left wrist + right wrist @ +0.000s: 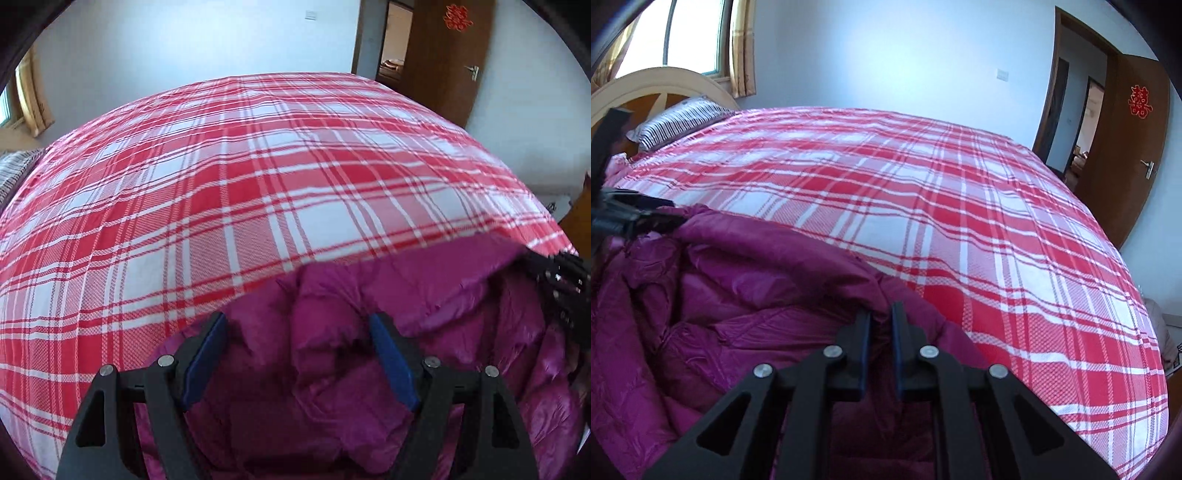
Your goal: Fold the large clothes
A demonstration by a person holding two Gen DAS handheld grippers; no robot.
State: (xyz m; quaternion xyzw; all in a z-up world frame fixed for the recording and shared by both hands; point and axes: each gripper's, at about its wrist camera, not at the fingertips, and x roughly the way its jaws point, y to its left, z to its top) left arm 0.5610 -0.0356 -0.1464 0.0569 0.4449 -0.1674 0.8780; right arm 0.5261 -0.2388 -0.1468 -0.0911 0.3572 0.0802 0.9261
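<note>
Magenta down jacket (424,295) bunched on the plaid bed (221,184).
Left gripper (299,325) gapes wide above it; right gripper (881,314) pinches a fold.

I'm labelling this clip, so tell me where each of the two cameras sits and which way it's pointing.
Left wrist: on the left gripper, looking forward over the magenta puffer jacket and across the plaid bed toward the door; its fingers are spread wide, and the right gripper shows at the right edge.
Right wrist: on the right gripper, facing across the bed toward the striped pillow and window; its jaws are pinched on the jacket's edge.
Shared: jacket, bed, door, white wall.
</note>
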